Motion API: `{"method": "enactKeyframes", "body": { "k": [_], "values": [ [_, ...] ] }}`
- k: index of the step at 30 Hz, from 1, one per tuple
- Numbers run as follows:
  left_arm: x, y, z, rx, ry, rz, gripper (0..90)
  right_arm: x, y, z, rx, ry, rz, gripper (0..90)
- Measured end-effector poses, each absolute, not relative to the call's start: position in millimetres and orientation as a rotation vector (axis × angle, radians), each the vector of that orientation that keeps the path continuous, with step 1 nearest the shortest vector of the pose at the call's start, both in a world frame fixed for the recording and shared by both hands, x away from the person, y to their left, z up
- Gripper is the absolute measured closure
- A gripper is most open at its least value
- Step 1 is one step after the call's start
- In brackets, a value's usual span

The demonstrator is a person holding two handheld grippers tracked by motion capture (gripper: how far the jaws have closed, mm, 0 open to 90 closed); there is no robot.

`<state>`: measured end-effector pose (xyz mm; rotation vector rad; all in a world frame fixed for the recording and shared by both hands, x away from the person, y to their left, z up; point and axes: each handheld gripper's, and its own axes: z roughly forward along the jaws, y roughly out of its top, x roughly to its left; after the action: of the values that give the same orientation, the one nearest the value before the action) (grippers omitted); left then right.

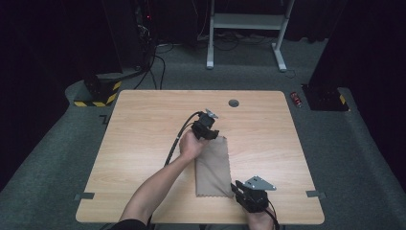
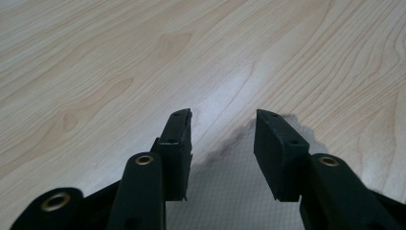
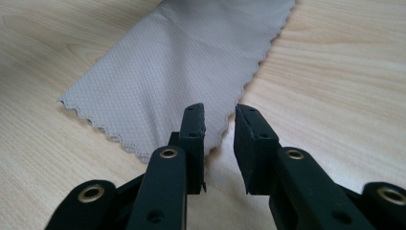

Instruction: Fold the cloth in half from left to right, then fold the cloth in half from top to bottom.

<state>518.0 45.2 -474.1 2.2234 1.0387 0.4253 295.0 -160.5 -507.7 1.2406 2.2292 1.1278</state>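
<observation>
A grey-brown cloth [image 1: 213, 167] lies flat on the wooden table [image 1: 143, 124] as a long folded strip with scalloped edges. My left gripper [image 1: 214, 136] hovers over the strip's far end; in the left gripper view this gripper [image 2: 222, 120] is open, its jaws well apart above a corner of the cloth [image 2: 230, 191]. My right gripper [image 1: 237, 187] is at the near right corner of the strip. In the right gripper view the right gripper [image 3: 220, 112] is open by a narrow gap. The cloth [image 3: 191, 62] has its edge running under that gap, and the pads do not press it.
A round cable hole [image 1: 233, 103] sits near the table's far edge. Small tape tabs [image 1: 84, 195] mark the left and right edges. A white desk frame [image 1: 246, 21] and a yellow-black striped base [image 1: 100, 93] stand on the floor behind.
</observation>
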Motion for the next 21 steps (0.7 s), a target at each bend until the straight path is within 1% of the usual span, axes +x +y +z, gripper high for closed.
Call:
{"method": "enactKeyframes", "body": {
  "k": [8,12,14,18,21],
  "values": [
    [502.1,70.9,-493.5,2.236,1.091,0.446,55.8,310.1,-147.9,-514.9,1.165,2.319,1.07,70.0],
    [500.3,80.1,-501.0,2.26,1.105,0.487,55.7,311.3,-145.5,-519.7,1.143,2.354,1.024,69.3],
    [501.9,85.1,-505.2,2.286,1.104,0.537,55.7,311.3,-146.8,-520.5,1.139,2.358,1.021,69.0],
    [506.1,94.5,-505.3,2.267,1.148,0.554,54.5,312.7,-149.0,-519.2,1.144,2.368,1.007,68.7],
    [504.8,100.1,-502.3,2.243,1.175,0.534,53.8,315.6,-149.0,-518.4,1.135,2.376,0.995,68.8]
  ]
}}
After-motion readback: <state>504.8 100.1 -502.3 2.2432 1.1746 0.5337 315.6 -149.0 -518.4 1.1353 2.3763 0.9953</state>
